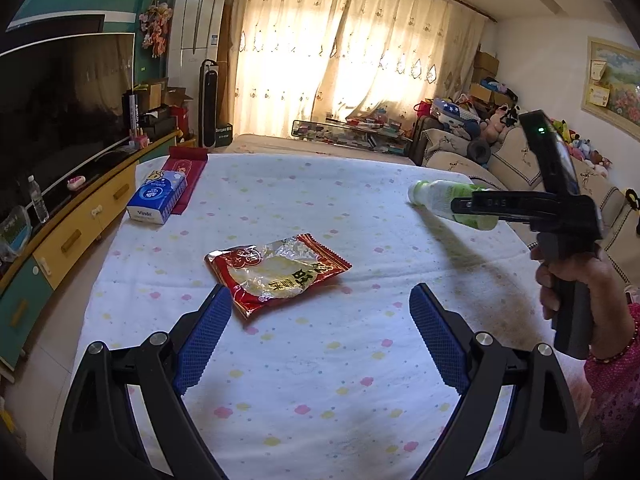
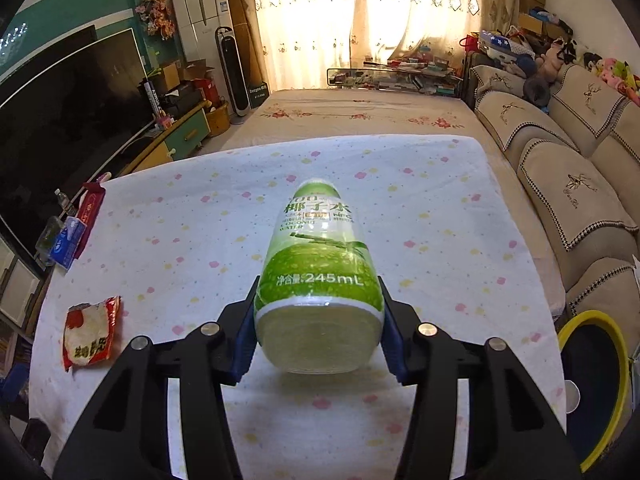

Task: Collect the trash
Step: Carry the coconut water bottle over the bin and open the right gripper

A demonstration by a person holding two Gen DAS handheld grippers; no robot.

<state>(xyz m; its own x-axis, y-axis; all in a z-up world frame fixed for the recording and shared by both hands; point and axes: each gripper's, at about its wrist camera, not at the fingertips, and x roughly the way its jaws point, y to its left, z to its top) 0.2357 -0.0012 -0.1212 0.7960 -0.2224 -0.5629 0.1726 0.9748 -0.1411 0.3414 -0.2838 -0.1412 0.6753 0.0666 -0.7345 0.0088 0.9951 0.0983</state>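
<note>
The right gripper point(image 2: 320, 334) is clamping the base end of a green bottle point(image 2: 320, 264), its blue pads point(image 2: 245, 344) pressing on both sides; the bottle is pointing away from the camera, cap end tilted toward the far side of the table point(image 2: 460, 208). In the left wrist view the same bottle point(image 1: 440, 196) is hanging lifted above the spotted tablecloth at the right side, with a hand point(image 1: 576, 280) wrapping the gripper's handle. The left gripper point(image 1: 320, 304) is hovering with its fingers spread wide and nothing between them, just short of a red snack wrapper point(image 1: 276, 274) that is lying flat near the middle of the table. At the far left corner a blue tissue pack point(image 1: 158, 196) is sitting beside a red packet point(image 1: 188, 176), well apart from the wrapper. Nothing is lying between the open fingers and the wrapper. A yellow-rimmed bin point(image 2: 596, 392) is showing just past the table's right edge, beside the sofa point(image 2: 568, 184).
</note>
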